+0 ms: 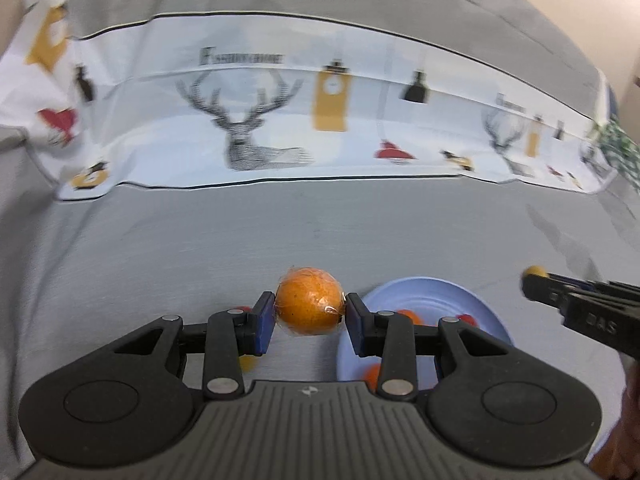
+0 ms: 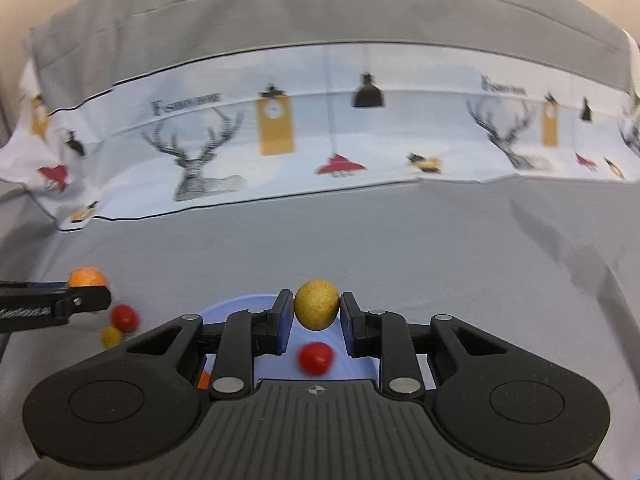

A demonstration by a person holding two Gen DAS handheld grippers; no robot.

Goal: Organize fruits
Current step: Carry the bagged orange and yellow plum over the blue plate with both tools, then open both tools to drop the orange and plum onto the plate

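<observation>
Left tongs [image 1: 309,314] clamp a plastic-wrapped orange [image 1: 309,301] between both blue pads, fruit lifted above the grey bench [image 1: 280,232], just left of the pale blue plate [image 1: 404,292]. Film wrap is visible on the orange, bunched at its right side against the pad. In the left wrist view the plate sits below and right of the tongs, with orange and red fruit pieces partly hidden behind the tong linkage; exact count cannot be told. A bit of red and a bit of yellow fruit peek out under the left finger, on the bench.

Right tongs [image 2: 316,310] grip a small yellow fruit [image 2: 316,304], speckled skin, egg-shaped, held above the far rim of the blue plate [image 2: 236,306]. A red cherry tomato [image 2: 316,358] lies on the plate right under the tongs. An orange sliver shows at the plate's left side behind the linkage.

Off the plate, left of it on the bench: a red tomato [image 2: 125,318] and a small yellow ball-shaped fruit [image 2: 111,336], touching or nearly so. The other tongs enter from the left edge of the right wrist view, with the orange on top.

Behind everything, a folded printed cloth [image 2: 320,128] with deer, lamps and clock motifs lies across the grey covering. Both views are slightly blurred.
</observation>
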